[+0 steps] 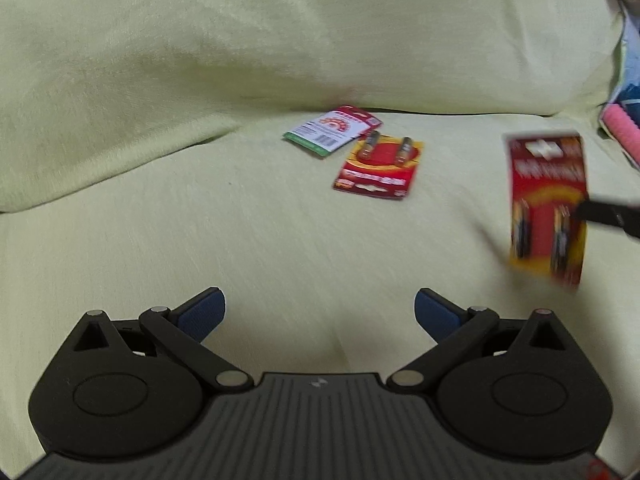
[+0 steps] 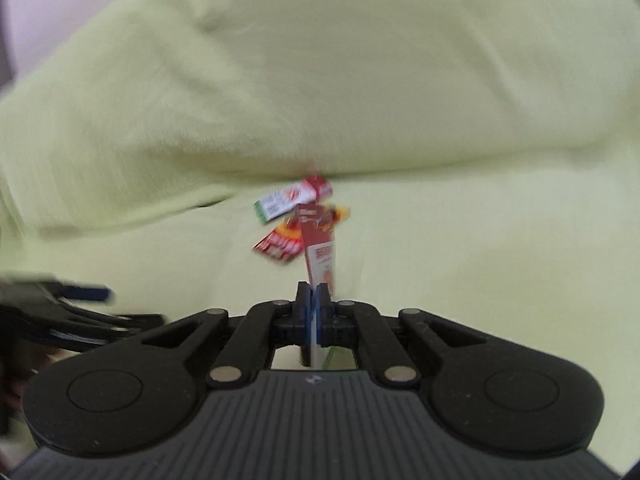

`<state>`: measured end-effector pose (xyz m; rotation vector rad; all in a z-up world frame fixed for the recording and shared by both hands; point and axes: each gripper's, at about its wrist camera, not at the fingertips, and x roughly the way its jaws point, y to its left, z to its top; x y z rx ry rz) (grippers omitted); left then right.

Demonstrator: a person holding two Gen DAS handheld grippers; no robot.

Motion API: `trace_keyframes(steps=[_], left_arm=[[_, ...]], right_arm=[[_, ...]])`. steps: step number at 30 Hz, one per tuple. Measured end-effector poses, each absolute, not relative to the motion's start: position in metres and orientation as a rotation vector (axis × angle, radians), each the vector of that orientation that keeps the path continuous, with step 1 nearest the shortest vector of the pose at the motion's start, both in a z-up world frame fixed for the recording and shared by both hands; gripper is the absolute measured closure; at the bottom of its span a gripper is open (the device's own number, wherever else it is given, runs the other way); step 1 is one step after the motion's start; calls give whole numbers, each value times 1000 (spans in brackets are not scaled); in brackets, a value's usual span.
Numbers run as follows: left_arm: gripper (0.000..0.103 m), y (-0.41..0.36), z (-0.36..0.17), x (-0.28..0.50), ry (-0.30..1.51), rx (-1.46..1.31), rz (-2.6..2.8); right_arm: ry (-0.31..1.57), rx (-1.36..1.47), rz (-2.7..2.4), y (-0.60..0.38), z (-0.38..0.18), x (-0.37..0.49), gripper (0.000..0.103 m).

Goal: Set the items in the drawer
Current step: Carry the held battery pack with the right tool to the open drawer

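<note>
My right gripper (image 2: 314,294) is shut on a red battery pack (image 2: 320,252), held edge-on and upright above the sofa seat. The same battery pack (image 1: 546,208) shows at the right of the left wrist view, with the right gripper's black fingers (image 1: 608,214) clamped on its edge. A second red battery pack (image 1: 378,166) lies flat on the seat, and a white, red and green packet (image 1: 332,130) lies just behind it. My left gripper (image 1: 320,314) is open over bare cushion with nothing between its blue pads. No drawer is in view.
Pale green sofa back cushions (image 1: 280,40) rise behind the packs. A pink and blue item (image 1: 624,128) sits at the far right edge. The left gripper (image 2: 72,312) appears at the left of the right wrist view.
</note>
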<state>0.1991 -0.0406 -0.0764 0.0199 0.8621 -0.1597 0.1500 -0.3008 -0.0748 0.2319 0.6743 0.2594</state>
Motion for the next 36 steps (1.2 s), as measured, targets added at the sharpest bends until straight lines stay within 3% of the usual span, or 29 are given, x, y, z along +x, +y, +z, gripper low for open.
trace_keyframes(steps=[4, 12, 16, 18, 20, 22, 25, 36], left_arm=[[1, -49, -70, 182, 875, 5, -203], [2, -64, -66, 163, 890, 16, -246], [1, -63, -67, 161, 898, 23, -240], [2, -62, -69, 161, 906, 25, -234], [2, -61, -71, 160, 910, 28, -231], [2, -61, -72, 159, 913, 30, -232], [2, -63, -72, 155, 916, 32, -239], [1, -80, -56, 117, 895, 71, -311]], right_arm=[[726, 499, 130, -332, -92, 113, 101], [656, 762, 58, -341, -126, 89, 86], [663, 840, 53, -334, -136, 91, 69], [703, 873, 18, -331, -143, 92, 65], [732, 913, -22, -331, -153, 90, 66], [751, 900, -53, -328, -160, 91, 78], [724, 951, -41, -331, -165, 82, 85], [682, 1007, -33, -330, -141, 32, 90]])
